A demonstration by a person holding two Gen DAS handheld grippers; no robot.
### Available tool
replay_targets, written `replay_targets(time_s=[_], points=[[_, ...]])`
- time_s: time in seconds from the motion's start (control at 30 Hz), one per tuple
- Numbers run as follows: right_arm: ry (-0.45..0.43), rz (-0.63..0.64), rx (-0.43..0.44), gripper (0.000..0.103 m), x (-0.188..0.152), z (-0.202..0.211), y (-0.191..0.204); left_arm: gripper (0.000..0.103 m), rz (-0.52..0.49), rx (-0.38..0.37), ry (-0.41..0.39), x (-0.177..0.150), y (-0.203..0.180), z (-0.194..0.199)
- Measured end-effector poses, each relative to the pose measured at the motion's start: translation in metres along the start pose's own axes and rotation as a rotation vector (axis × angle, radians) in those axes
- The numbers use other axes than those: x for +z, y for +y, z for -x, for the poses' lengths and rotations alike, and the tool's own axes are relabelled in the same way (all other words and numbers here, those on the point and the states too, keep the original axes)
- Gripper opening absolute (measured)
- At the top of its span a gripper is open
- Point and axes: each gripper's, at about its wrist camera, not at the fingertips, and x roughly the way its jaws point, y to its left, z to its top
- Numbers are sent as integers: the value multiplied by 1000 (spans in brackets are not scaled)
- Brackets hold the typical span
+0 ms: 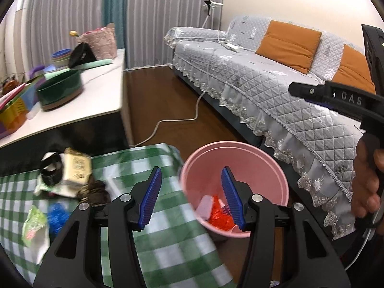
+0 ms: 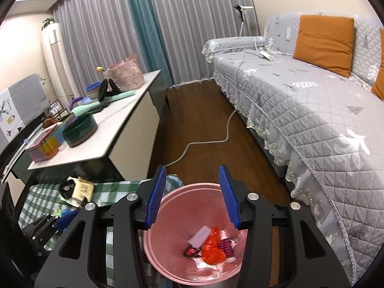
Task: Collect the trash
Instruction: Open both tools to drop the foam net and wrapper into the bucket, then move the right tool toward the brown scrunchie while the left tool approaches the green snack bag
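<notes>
A pink bin (image 2: pixel 184 204) stands on the floor beside a table with a green checked cloth (image 1: pixel 168 235). My right gripper (image 2: pixel 193 198) hangs open and empty right above the bin. In the bin lie a red-orange wrapper (image 2: pixel 212 248), a white piece (image 2: pixel 200 236), a dark red packet (image 2: pixel 226 245) and a small dark wrapper (image 2: pixel 190 252). My left gripper (image 1: pixel 192 199) is open and empty over the cloth's edge, next to the bin (image 1: pixel 268 168). On the cloth lie a cream box (image 1: pixel 76 170), a black tape roll (image 1: pixel 51 171), a blue wrapper (image 1: pixel 56 216) and a green-white packet (image 1: pixel 33 225).
A grey quilted sofa (image 2: pixel 312 110) with orange cushions (image 2: pixel 324 40) fills the right side. A white-topped cabinet (image 2: pixel 124 124) at left carries a green bowl (image 2: pixel 80 129) and baskets. A white cable (image 2: pixel 208 141) runs across the wood floor. A hand (image 1: pixel 364 187) holds the right gripper (image 1: pixel 302 91).
</notes>
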Motion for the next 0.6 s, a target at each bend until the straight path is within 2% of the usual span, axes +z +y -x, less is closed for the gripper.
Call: replay_targets(time_s=[0.2, 0.27, 0.43, 0.5, 0.6], points=[[-35, 3, 79, 43, 3, 12, 36, 51, 21, 55, -14, -9, 46, 35], [-36, 13, 106, 39, 1, 13, 51, 51, 30, 82, -18, -14, 65, 48], [-25, 46, 154, 28, -8, 6, 81, 51, 43, 130, -11, -26, 108, 75], [-11, 58, 172, 25, -12, 0, 93, 51, 36, 149, -4, -30, 124, 85], [15, 64, 198, 23, -17, -10, 105, 51, 78, 167, -18, -35, 145, 95]])
